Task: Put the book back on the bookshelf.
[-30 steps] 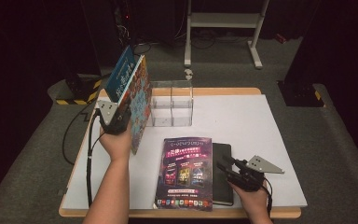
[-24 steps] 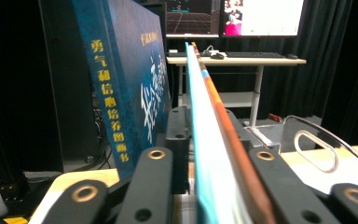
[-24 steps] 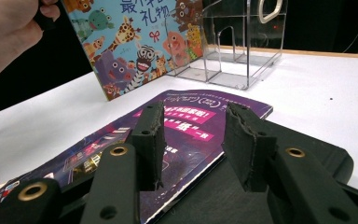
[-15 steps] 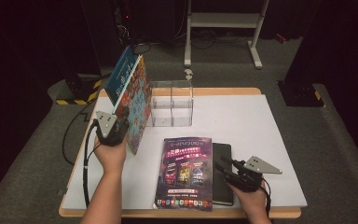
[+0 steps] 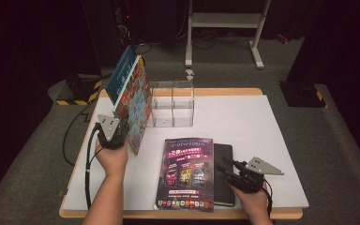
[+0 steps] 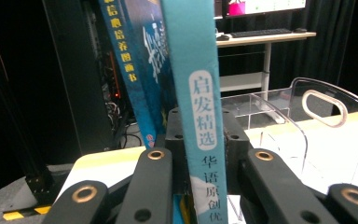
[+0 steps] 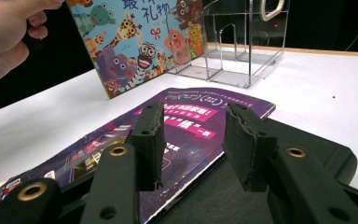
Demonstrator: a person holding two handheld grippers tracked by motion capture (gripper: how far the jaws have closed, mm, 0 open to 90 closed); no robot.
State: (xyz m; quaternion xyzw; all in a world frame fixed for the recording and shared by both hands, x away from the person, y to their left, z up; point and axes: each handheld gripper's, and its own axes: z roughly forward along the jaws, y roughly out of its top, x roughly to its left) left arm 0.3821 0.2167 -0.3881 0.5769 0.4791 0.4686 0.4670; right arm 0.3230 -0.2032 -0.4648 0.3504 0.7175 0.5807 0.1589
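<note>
Two books stand upright and tilted at the table's left: a picture book with an animal cover (image 5: pixel 138 105) and a blue book (image 5: pixel 122 77) behind it. My left gripper (image 5: pixel 123 135) holds the picture book at its lower near corner. The teal spine (image 6: pixel 198 93) sits between the jaws, which have just been closing on it. The blue book (image 6: pixel 126 56) leans beside it. My right gripper (image 5: pixel 227 168) is open, low over a purple magazine (image 5: pixel 186 173) and a black notebook (image 5: pixel 224 154). There is nothing between its pads (image 7: pixel 151 135).
A clear acrylic divided holder (image 5: pixel 172 105) stands just right of the books, with its handle cut-out (image 6: pixel 324 107) close to the left gripper. The white table (image 5: pixel 262 131) has bare room on its right half. The floor is dark, and a metal stand (image 5: pixel 225 21) lies beyond the far edge.
My left gripper has slipped a little toward the near side along the books' lower edge. The books stay upright. The right gripper has not moved.
</note>
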